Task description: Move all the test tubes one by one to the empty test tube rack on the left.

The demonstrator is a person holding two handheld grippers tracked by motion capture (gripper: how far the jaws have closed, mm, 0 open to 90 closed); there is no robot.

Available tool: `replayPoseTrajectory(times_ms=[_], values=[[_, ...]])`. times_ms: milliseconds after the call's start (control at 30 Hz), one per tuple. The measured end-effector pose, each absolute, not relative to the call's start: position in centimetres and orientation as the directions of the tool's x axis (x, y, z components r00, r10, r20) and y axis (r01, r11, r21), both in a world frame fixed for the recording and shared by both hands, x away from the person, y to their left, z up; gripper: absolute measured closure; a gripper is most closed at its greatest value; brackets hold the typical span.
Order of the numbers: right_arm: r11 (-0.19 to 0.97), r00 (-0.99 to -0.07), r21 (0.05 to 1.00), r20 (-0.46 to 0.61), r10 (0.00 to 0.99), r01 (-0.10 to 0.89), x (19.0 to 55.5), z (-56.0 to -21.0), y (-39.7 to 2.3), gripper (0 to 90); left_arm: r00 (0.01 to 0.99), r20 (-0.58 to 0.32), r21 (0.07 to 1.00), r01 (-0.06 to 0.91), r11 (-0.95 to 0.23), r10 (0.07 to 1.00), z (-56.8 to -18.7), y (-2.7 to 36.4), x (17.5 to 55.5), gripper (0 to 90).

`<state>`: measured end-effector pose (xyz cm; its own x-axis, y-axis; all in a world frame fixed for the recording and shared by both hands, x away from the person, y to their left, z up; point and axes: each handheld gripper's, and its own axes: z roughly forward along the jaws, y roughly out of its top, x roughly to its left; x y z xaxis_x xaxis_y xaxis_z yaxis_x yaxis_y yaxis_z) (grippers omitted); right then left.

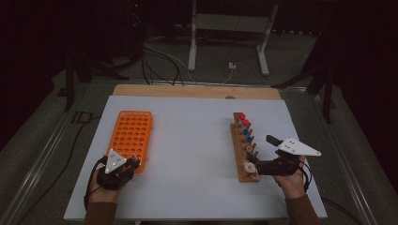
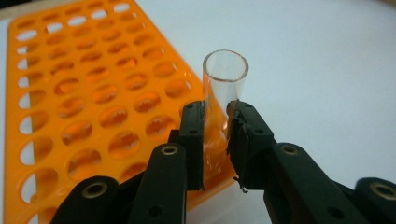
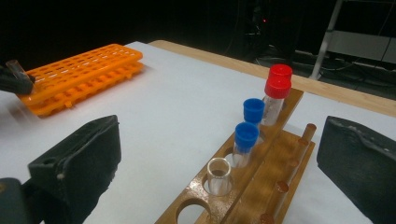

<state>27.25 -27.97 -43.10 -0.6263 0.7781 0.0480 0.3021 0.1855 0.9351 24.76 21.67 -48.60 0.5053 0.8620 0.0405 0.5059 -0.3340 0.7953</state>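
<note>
Two racks sit on the white table (image 1: pixel 192 140), well apart: an orange plastic tube rack (image 1: pixel 133 136) pierced with rows of round holes at the left, and a glossy wooden rack (image 3: pixel 252 172) with a line of pegs at the right. One clear, open-topped test tube (image 2: pixel 223 93) is pinched upright between the black jaws of the left gripper (image 2: pixel 216 140), at the near corner of the orange rack. Five tubes stand in the wooden rack: two red-capped (image 3: pixel 278 88), two blue-capped (image 3: pixel 246 133), one uncapped clear tube (image 3: pixel 219 176). The right gripper (image 3: pixel 215 154) has its padded, rough-faced jaws spread wide with nothing between them, either side of that rack's near end. A bare wooden strip edges the table's far side; beyond, a dark room holds cables and a metal stand.
</note>
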Motion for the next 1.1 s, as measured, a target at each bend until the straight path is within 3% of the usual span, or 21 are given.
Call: replayPoseTrajectory(times_ms=[167, 367, 400, 433, 500, 633, 733, 900, 933, 967, 1033, 1100], values=[[0.185, -0.628, 0.936, 0.048, 0.777, 0.301, 27.2, -43.1, -27.9, 0.0, 0.499, 0.029, 0.799, 0.509, -0.320, 0.866, -48.6, 21.7, 24.8, 74.3], [0.182, -0.625, 0.936, 0.051, 0.779, 0.303, 27.2, -43.1, -28.1, 0.0, 0.477, -0.025, 0.857, 0.463, -0.227, 0.879, -47.9, 22.2, 24.4, 47.7], [0.185, -0.624, 0.934, 0.050, 0.780, 0.306, 27.3, -43.1, -28.2, 0.0, 0.472, -0.037, 0.866, 0.455, -0.208, 0.881, -47.8, 22.3, 24.4, 37.1], [0.185, -0.624, 0.934, 0.050, 0.780, 0.306, 27.3, -43.1, -28.2, 0.0, 0.468, -0.045, 0.870, 0.453, -0.196, 0.883, -47.7, 22.3, 24.4, 37.1], [0.188, -0.623, 0.931, 0.052, 0.781, 0.313, 27.4, -43.2, -28.2, 0.0, 0.462, -0.075, 0.877, 0.452, -0.162, 0.884, -47.6, 22.4, 24.5, 28.4], [0.218, -0.621, 0.921, 0.033, 0.783, 0.324, 27.4, -43.6, -28.0, 2.1, 0.472, -0.137, 0.891, 0.442, -0.100, 0.871, -47.1, 22.5, 24.6, 22.2], [0.240, -0.635, 0.912, 0.028, 0.772, 0.333, 27.5, -44.0, -27.7, 5.9, 0.485, -0.167, 0.901, 0.428, -0.067, 0.858, -46.6, 22.4, 24.6, 22.6], [0.280, -0.646, 0.889, 0.022, 0.763, 0.362, 27.8, -44.9, -27.2, 22.4, 0.478, -0.152, 0.918, 0.393, -0.056, 0.865, -45.7, 22.0, 24.6, 15.9], [0.308, -0.647, 0.880, -0.002, 0.762, 0.360, 27.9, -45.1, -27.0, 35.5, 0.479, -0.151, 0.921, 0.386, -0.053, 0.865, -45.5, 21.9, 24.6, 15.8], [0.308, -0.647, 0.880, -0.002, 0.762, 0.360, 27.9, -45.1, -27.0, 35.5, 0.478, -0.153, 0.923, 0.381, -0.047, 0.865, -45.4, 21.8, 24.6, 15.8], [0.335, -0.641, 0.871, -0.030, 0.767, 0.360, 28.1, -45.5, -26.6, 49.1, 0.477, -0.154, 0.926, 0.375, -0.042, 0.866, -45.1, 21.6, 24.6, 12.0], [0.342, -0.638, 0.867, -0.037, 0.769, 0.362, 28.3, -45.6, -26.4, 52.7, 0.472, -0.142, 0.927, 0.371, -0.050, 0.870, -44.9, 21.2, 24.8, 9.7]])
